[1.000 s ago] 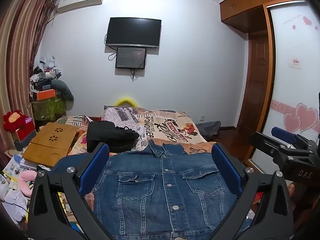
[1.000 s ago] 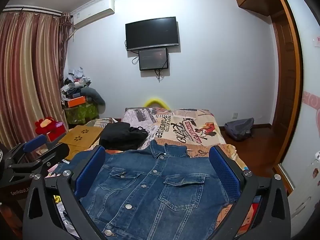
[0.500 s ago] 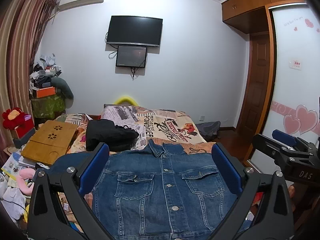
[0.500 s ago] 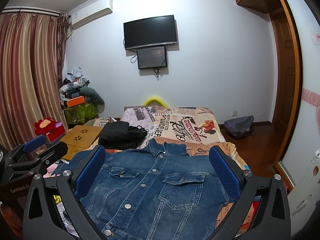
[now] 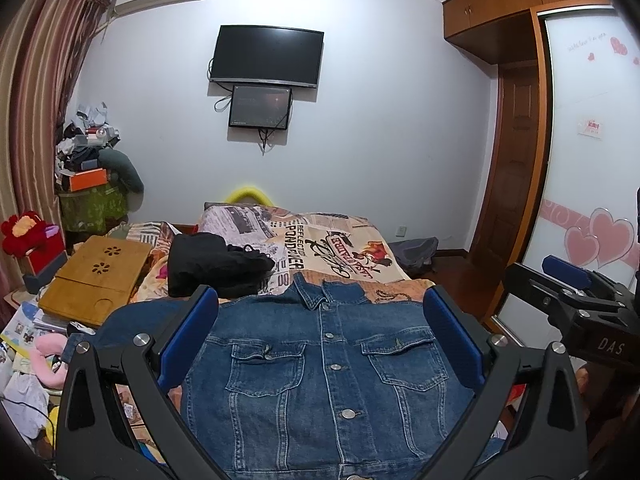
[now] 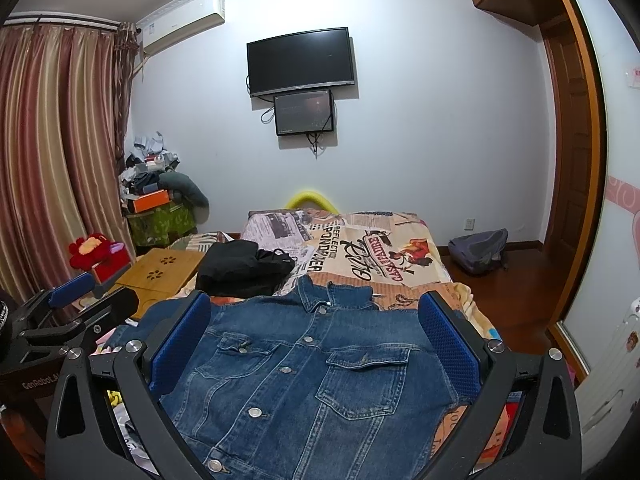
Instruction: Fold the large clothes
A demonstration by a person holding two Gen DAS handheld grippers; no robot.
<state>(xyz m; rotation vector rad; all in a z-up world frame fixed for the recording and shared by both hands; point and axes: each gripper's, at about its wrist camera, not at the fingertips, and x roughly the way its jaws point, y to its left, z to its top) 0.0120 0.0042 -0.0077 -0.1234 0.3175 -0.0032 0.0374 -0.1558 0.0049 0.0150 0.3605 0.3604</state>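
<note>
- Denim jacket (image 5: 332,364) spread flat, front up and buttoned, on the near end of the bed (image 5: 352,248).
- Collar (image 5: 320,294) pointed away toward the far wall and the wall TV (image 5: 266,56); hem nearest the cameras; long axis running collar to hem, along the bed's length.
- One sleeve reaching out to the left, over the bed's left edge.
- Black garment (image 5: 216,266) bunched just beyond the jacket's left shoulder, beside the wooden lap tray (image 5: 96,274).
- Left gripper (image 5: 320,344) held above the jacket, jaws wide apart, blue pads (image 5: 188,340) framing the chest pockets, nothing between them.
- Right gripper (image 6: 316,344) likewise over the jacket, jaws spread wide and holding nothing; seen also at the right edge of the left wrist view.
- Compared with a second ago: jacket lying the same, both grippers barely shifted, jaws as wide as before.
- Grey backpack (image 6: 478,254) on the floor right of the bed.
</note>
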